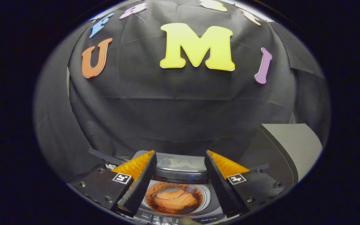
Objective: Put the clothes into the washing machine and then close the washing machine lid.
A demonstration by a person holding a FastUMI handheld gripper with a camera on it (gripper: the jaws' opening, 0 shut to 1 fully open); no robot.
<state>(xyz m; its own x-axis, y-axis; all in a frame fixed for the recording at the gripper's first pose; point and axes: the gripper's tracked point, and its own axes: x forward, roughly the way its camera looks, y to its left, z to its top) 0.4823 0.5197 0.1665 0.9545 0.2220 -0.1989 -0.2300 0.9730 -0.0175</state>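
A small top-loading washing machine (180, 215) stands below my gripper (180, 157), seen between and beneath the two fingers. Its transparent lid (180, 165) stands raised at the back of the machine. Orange clothes (175, 200) lie bunched inside the round drum (206, 195). My gripper hovers above the machine's opening with its fingers spread wide apart and nothing between them. The fingers touch neither the clothes nor the lid.
A grey box-like surface (292, 147) stands to the right of the machine, beyond the right finger. The booth's black cloth wall (180, 109) hangs close behind the machine. A row of control buttons (164, 218) runs along the machine's near edge.
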